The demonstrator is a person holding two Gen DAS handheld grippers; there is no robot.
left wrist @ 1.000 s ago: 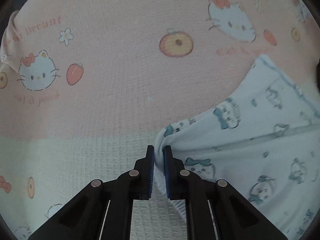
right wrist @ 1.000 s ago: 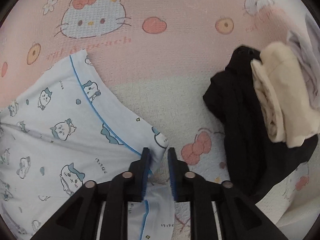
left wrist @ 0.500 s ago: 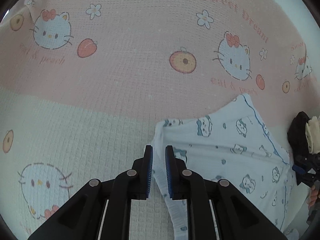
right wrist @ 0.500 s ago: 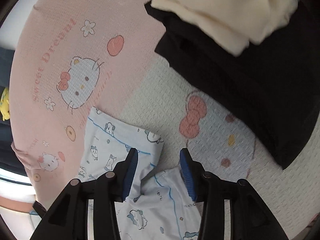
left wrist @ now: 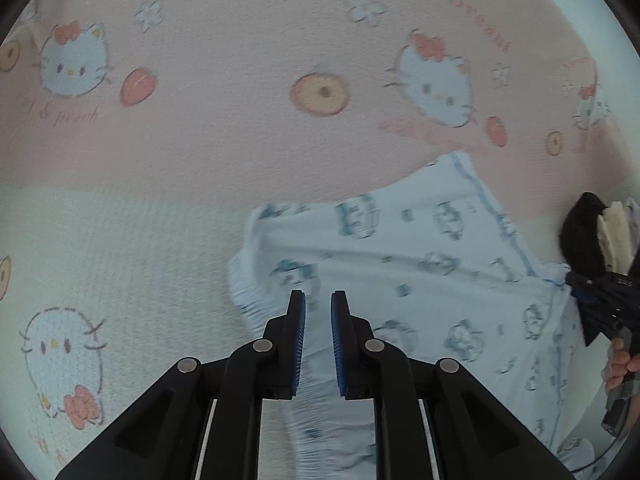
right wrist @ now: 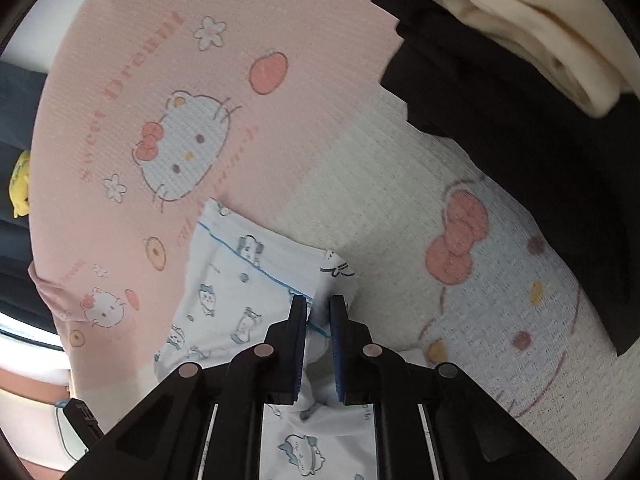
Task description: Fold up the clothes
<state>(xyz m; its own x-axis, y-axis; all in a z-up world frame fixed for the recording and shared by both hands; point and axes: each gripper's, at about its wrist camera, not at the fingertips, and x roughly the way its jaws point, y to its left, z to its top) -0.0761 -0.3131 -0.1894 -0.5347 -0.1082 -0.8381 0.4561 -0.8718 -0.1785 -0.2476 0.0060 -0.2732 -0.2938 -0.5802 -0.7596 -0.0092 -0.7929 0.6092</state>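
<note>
Left wrist view: against a second ago, the left gripper [left wrist: 318, 320] has let go of the pale-blue printed garment [left wrist: 432, 264]; its jaws, then pinching the cloth's edge, are now parting above it, nothing pressed between them. The garment lies on the pink cartoon-print bedspread [left wrist: 240, 140], long axis running rightward from those jaws to the right gripper [left wrist: 592, 296]. Right wrist view: right gripper [right wrist: 318, 316] jaws, wider half a second ago, are closing on a fold of the garment [right wrist: 240, 280]. A black garment [right wrist: 500, 92] under a cream one [right wrist: 520, 20] lies beyond, rightward.

The left gripper [left wrist: 318, 308], jaws opening, hangs over the pale blue printed garment [left wrist: 420, 248] on the blanket [left wrist: 220, 140].
</note>
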